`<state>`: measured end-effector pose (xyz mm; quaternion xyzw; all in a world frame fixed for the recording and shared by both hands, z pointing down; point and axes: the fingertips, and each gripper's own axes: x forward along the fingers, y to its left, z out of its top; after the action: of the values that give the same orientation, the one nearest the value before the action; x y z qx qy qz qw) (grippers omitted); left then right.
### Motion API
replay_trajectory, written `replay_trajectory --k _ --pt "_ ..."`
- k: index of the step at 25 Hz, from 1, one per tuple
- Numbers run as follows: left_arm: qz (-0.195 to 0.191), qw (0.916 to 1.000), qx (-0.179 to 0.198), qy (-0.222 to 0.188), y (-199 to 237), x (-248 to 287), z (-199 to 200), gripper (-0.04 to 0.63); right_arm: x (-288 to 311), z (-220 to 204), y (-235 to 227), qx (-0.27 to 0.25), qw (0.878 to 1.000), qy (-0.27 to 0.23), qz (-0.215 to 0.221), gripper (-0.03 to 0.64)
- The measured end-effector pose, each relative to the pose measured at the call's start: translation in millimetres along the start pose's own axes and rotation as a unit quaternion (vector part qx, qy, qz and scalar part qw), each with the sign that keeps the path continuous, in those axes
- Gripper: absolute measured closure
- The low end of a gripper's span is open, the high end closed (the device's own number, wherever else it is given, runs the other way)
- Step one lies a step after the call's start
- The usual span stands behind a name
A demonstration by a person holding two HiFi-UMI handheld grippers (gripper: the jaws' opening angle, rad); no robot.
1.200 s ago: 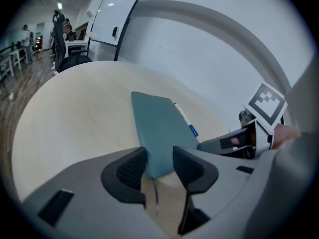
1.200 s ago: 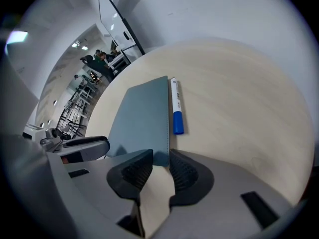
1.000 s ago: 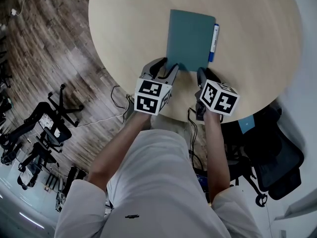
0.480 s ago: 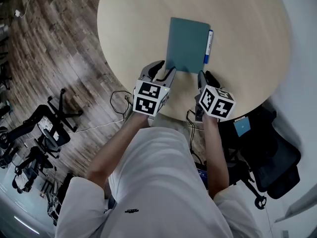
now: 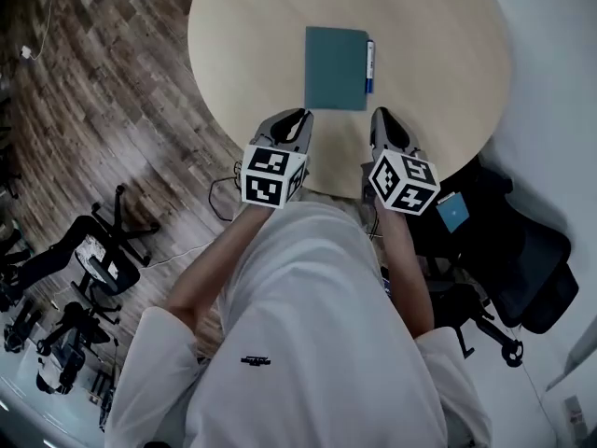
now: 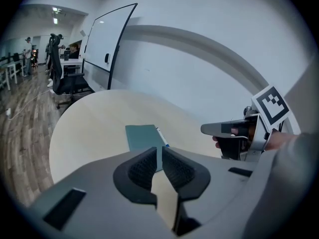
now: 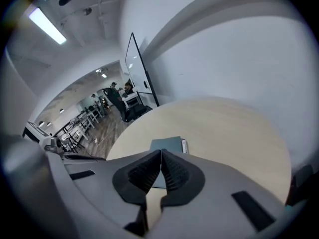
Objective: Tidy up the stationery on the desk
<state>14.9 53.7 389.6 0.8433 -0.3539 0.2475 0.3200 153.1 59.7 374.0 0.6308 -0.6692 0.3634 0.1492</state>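
Table [image 5: 242,35] far rim beyond the top edge; pen [image 5: 369,66] tiny.

pale matt wood-grain table [image 5: 252,35], smooth matt teal notebook [image 5: 334,67] cover, dark wood-plank floor [image 5: 103,101] with a slight sheen

I register a dark wood-plank floor [image 5: 93,82] at the left of the head view. A black office chair on casters [image 5: 103,250] stands on it, and a thin cable [image 5: 216,187] loops across the planks. At the right, a larger black chair [image 5: 532,269] shows a blue card [image 5: 454,212] against its dark frame. The left gripper view gives me an upright whiteboard [image 6: 107,44] beside a white wall [image 6: 209,59]. The right gripper view shows a lit ceiling strip [image 7: 47,26].
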Motion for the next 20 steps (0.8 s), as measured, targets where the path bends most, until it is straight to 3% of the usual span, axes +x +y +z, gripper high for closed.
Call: replay_trajectory --k 4,7,10,13,20 --pt "-0.021 0.9995 0.012 -0.02 -23.0 -26.3 13.7 0.554 -37.2 17.2 15.4 -0.001 0.999 -0.037 0.034 0.583" --pt "-0.038 0.998 0.044 -0.024 -43.0 -56.8 12.8 0.555 -72.7 13.1 40.7 -0.011 0.997 -0.053 0.063 0.583" --pt "-0.057 0.9956 0.073 -0.019 -60.8 -72.7 18.6 0.555 -93.4 12.5 58.7 0.001 0.994 -0.059 0.088 0.583" --pt "-0.07 0.9945 0.075 -0.02 -74.3 -82.3 17.4 0.555 -100.7 6.3 72.8 -0.004 0.993 -0.051 0.107 0.583" --pt "-0.081 0.9932 0.079 -0.028 -98.7 -103.4 10.4 0.555 -127.9 -16.2 79.0 -0.019 0.994 -0.044 0.103 0.583"
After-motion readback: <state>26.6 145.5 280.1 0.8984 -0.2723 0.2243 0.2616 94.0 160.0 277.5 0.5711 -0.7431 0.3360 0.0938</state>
